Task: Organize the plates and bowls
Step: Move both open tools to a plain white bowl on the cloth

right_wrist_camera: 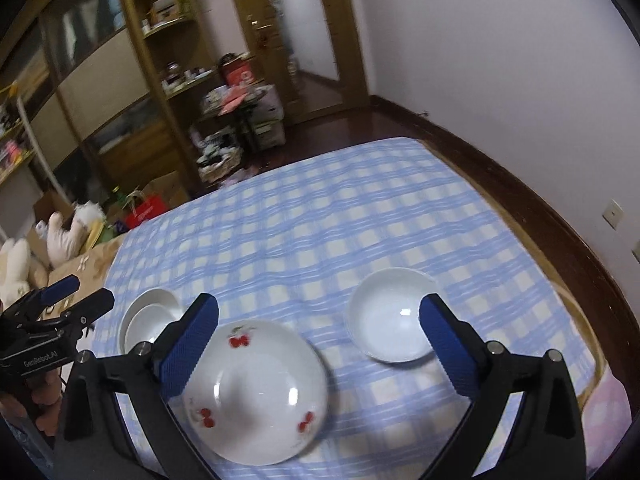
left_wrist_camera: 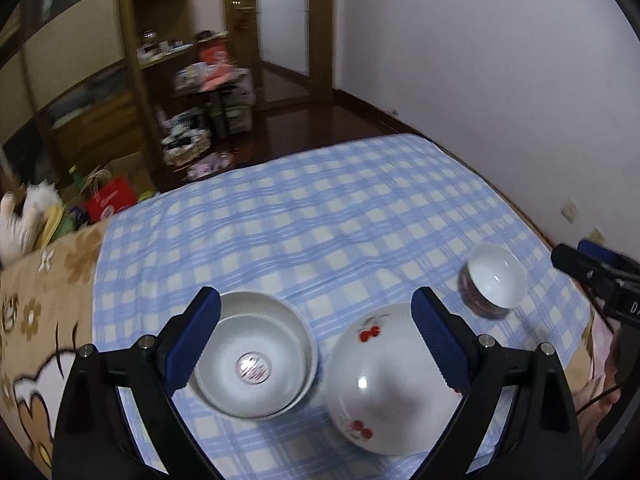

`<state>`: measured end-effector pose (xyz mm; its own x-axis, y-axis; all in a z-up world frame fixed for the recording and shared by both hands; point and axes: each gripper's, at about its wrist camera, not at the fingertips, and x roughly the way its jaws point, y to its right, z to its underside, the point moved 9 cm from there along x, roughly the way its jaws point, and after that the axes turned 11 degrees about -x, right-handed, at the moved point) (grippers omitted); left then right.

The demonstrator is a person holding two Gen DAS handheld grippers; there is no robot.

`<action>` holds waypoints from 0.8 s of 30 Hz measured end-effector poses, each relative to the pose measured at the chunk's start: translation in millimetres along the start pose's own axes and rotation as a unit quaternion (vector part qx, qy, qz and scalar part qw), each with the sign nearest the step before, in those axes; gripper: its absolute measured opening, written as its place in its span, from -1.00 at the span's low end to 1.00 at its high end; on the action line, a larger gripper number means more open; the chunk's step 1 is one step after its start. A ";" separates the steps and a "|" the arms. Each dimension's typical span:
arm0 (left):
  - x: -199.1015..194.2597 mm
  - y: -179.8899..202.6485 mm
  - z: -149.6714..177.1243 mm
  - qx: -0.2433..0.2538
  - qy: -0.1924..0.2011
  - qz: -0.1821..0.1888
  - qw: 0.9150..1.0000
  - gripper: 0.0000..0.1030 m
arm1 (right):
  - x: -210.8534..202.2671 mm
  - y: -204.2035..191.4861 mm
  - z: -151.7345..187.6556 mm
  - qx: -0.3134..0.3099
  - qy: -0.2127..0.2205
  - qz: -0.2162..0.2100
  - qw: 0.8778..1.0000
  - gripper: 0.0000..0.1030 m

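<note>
Your left tongs (left_wrist_camera: 316,334) hang with their blue pads wide apart and nothing between them, above the blue-checked cloth (left_wrist_camera: 320,208) that covers the bed. Below the left pad sit the nested white bowls (left_wrist_camera: 256,354) — a smaller one inside a larger, upright, with a round mark at the bottom. Just beside them to the right lies the cherry-print bowl (left_wrist_camera: 390,380), a narrow strip of cloth showing between the two. Farther right, near the cloth's edge, is a small bowl (left_wrist_camera: 493,280) with a dark outer wall, tilted so its white inside faces the camera.

Your right tongs (right_wrist_camera: 318,336) are spread apart as well, gripping nothing. In the right wrist view the cherry-print bowl (right_wrist_camera: 256,390) lies under the left pad and the small bowl (right_wrist_camera: 394,314) sits partly behind the right pad, well apart from it. The nested white bowls (right_wrist_camera: 150,320) are half hidden behind that left pad, with the left tongs (right_wrist_camera: 78,294) close beside them.

Beyond the bed's far edge stand a wooden shelf unit (right_wrist_camera: 168,40), piled boxes (right_wrist_camera: 240,120) and a red bag (left_wrist_camera: 110,198) — all off the cloth.
</note>
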<state>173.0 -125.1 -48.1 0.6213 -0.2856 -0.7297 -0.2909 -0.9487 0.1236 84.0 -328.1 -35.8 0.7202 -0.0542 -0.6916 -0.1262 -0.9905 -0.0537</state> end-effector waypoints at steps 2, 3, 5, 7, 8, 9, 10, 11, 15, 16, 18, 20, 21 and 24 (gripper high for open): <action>5.8 12.5 -4.3 -0.001 -0.003 0.006 1.000 0.84 | -2.2 11.2 0.6 0.002 0.002 0.007 1.000 1.00; 8.9 17.9 -7.2 -0.008 -0.003 0.010 1.000 0.84 | -1.7 16.8 1.5 0.003 0.003 0.012 1.000 1.00; 17.6 29.9 -10.6 -0.016 -0.014 0.029 0.999 0.84 | 1.6 26.2 5.1 0.008 -0.004 0.014 1.000 1.00; 25.0 39.7 -11.4 -0.013 -0.021 0.035 0.999 0.84 | 5.1 36.4 8.9 0.015 -0.007 0.013 1.000 1.00; 29.8 46.6 -12.7 -0.006 -0.021 0.032 0.999 0.84 | 6.8 42.0 11.2 0.020 -0.010 0.014 1.000 1.00; 32.4 51.6 -13.3 0.001 -0.021 0.030 0.999 0.84 | 7.6 43.7 12.8 0.020 -0.011 0.017 1.000 1.00; 35.9 57.6 -13.8 0.009 -0.021 0.029 0.999 0.84 | 9.2 47.9 14.2 0.016 -0.012 0.024 1.000 1.00; 40.6 65.8 -14.0 0.019 -0.022 0.031 0.999 0.84 | 10.6 50.9 15.3 0.012 -0.013 0.030 0.999 1.00; 56.8 87.6 -14.5 0.026 -0.028 0.043 0.998 0.84 | 18.7 64.7 19.9 0.023 -0.020 0.032 0.999 1.00; 60.5 92.3 -14.2 0.024 -0.031 0.050 0.998 0.84 | 20.2 68.0 20.9 0.024 -0.019 0.034 0.999 1.00; 68.0 100.3 -13.4 0.021 -0.038 0.057 0.997 0.84 | 23.4 73.9 23.3 0.034 -0.020 0.032 0.999 1.00; 76.2 107.5 -12.1 0.024 -0.042 0.057 0.997 0.84 | 27.6 79.9 25.9 0.046 -0.022 0.030 0.998 1.00; 81.6 112.5 -11.0 0.028 -0.046 0.056 0.997 0.84 | 30.1 83.2 27.2 0.052 -0.023 0.029 0.998 1.00; 93.9 122.2 -8.1 0.033 -0.054 0.057 0.996 0.84 | 38.1 94.9 32.2 0.072 -0.026 0.031 0.997 1.00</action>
<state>201.7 -268.9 -96.1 0.5005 -0.3719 -0.7818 -0.4046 -0.8988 0.1685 77.4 -420.2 -90.4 0.6720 -0.1043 -0.7332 -0.2680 -0.9572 -0.1094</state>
